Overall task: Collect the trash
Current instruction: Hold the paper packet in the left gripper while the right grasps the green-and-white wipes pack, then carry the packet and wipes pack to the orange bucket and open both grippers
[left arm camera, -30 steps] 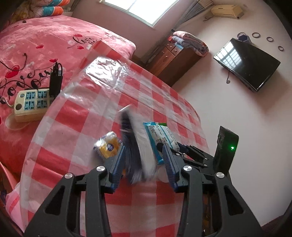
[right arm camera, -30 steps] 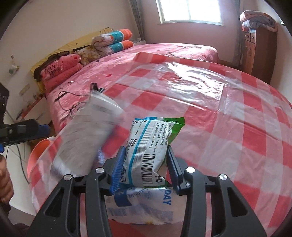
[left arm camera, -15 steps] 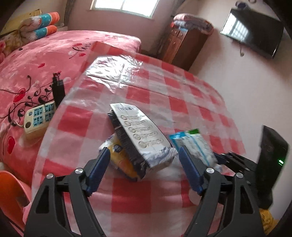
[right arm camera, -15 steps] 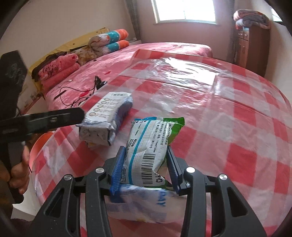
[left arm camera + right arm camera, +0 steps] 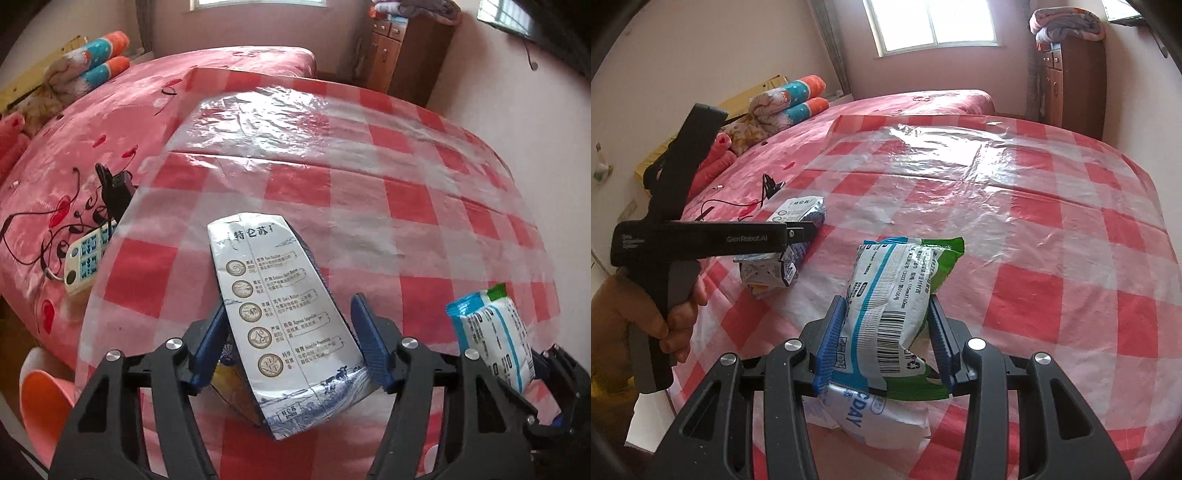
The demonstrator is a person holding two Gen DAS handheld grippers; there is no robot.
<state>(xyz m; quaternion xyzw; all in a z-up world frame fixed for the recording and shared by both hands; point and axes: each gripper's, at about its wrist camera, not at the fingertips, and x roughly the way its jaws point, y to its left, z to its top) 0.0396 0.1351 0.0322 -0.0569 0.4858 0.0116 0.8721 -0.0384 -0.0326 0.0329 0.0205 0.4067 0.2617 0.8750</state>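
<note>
A silver and blue milk carton [image 5: 280,317] lies on the red-checked table [image 5: 369,192], partly over a yellow wrapper [image 5: 221,376]. My left gripper [image 5: 289,303] straddles the carton and its jaws are closing; the blue pads stand close to its sides without clearly pressing. In the right wrist view the left gripper [image 5: 809,232] hovers over the carton [image 5: 798,214], held by a hand [image 5: 665,317]. My right gripper [image 5: 887,301] is shut on a white, blue and green packet [image 5: 890,295], also seen at the right as the packet [image 5: 495,339]. Another white packet [image 5: 871,410] lies beneath it.
A pink bed [image 5: 92,147] adjoins the table's left side, with a power strip [image 5: 86,258] and black cables near the edge. An orange basin [image 5: 44,402] sits low at the left. A wooden cabinet [image 5: 399,48] stands by the far wall.
The left gripper let go of the carton, which now lies on the table over the yellow wrapper; its jaws spread wide, then narrowed around it. The right gripper kept its packet.
</note>
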